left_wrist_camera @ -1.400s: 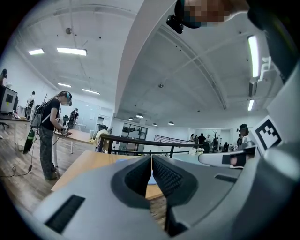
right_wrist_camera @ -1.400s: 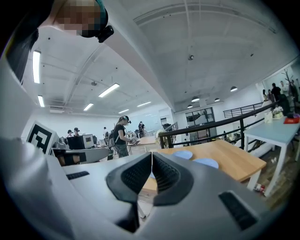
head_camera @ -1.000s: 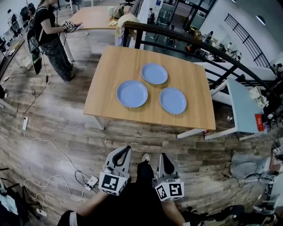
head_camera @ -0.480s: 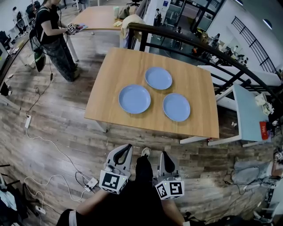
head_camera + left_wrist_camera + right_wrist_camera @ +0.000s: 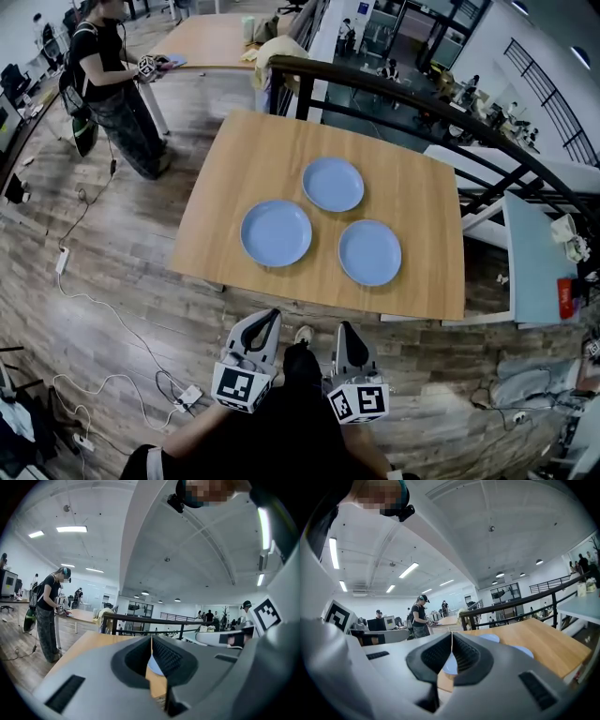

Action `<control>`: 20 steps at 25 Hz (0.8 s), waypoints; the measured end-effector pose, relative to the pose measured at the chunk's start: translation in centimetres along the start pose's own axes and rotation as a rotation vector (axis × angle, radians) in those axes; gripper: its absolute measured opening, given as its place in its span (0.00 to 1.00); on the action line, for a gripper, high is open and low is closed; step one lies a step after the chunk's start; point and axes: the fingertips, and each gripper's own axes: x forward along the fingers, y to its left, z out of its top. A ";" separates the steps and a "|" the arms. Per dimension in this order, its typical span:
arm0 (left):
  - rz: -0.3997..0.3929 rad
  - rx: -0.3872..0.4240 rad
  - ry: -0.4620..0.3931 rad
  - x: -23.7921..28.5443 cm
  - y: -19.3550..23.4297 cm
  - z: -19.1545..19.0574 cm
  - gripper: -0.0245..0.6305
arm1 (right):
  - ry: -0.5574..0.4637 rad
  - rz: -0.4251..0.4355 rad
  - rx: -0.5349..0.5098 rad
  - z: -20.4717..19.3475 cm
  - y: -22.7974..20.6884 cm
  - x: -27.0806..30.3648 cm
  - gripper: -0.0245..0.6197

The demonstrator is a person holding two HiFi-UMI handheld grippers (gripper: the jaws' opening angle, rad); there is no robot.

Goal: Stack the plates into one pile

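Just three blue plates here: left plate, far plate, right plate, all on one bench.

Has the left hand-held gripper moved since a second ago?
Yes. The left hand-held gripper has come forward, closer to the wooden table's near edge, with less floor showing between them.

Head cam looks steeply down on the table from its near side; gripper views skim across it, plates shared.
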 end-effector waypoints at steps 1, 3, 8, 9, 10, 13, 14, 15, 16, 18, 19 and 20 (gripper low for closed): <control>0.006 0.000 0.006 0.9 0.0 0.1 0.08 | 0.004 0.003 0.002 0.1 -0.7 0.6 0.09; 0.021 0.005 0.009 2.8 0.0 0.6 0.08 | 0.014 0.013 0.007 0.4 -2.0 1.9 0.09; 0.043 0.033 0.017 7.5 -0.5 1.1 0.08 | 0.044 0.049 0.017 0.7 -5.3 4.8 0.09; 0.056 0.030 0.027 8.3 -0.4 1.1 0.08 | 0.048 0.054 0.018 0.8 -5.9 5.4 0.09; 0.068 0.025 0.033 9.1 -0.2 1.1 0.08 | 0.052 0.059 0.020 0.8 -6.6 6.0 0.09; 0.109 0.009 0.041 11.1 0.1 1.2 0.08 | 0.061 0.074 0.018 1.3 -8.4 7.6 0.09; 0.130 0.005 0.051 11.7 0.3 1.4 0.08 | 0.064 0.078 0.018 1.5 -9.0 8.0 0.09; 0.146 0.005 0.054 12.3 0.5 1.6 0.08 | 0.067 0.082 0.020 1.6 -9.6 8.5 0.09; 0.151 0.010 0.046 12.9 0.6 1.7 0.08 | 0.069 0.087 0.024 1.7 -10.1 8.9 0.09; 0.153 0.023 0.023 14.0 0.7 1.8 0.08 | 0.074 0.096 0.026 1.8 -11.2 9.8 0.09; 0.160 0.024 0.019 14.5 0.9 1.8 0.08 | 0.077 0.101 0.024 1.8 -11.6 10.2 0.09; 0.169 0.026 0.019 14.9 1.1 2.0 0.08 | 0.080 0.106 0.021 1.9 -12.0 10.7 0.09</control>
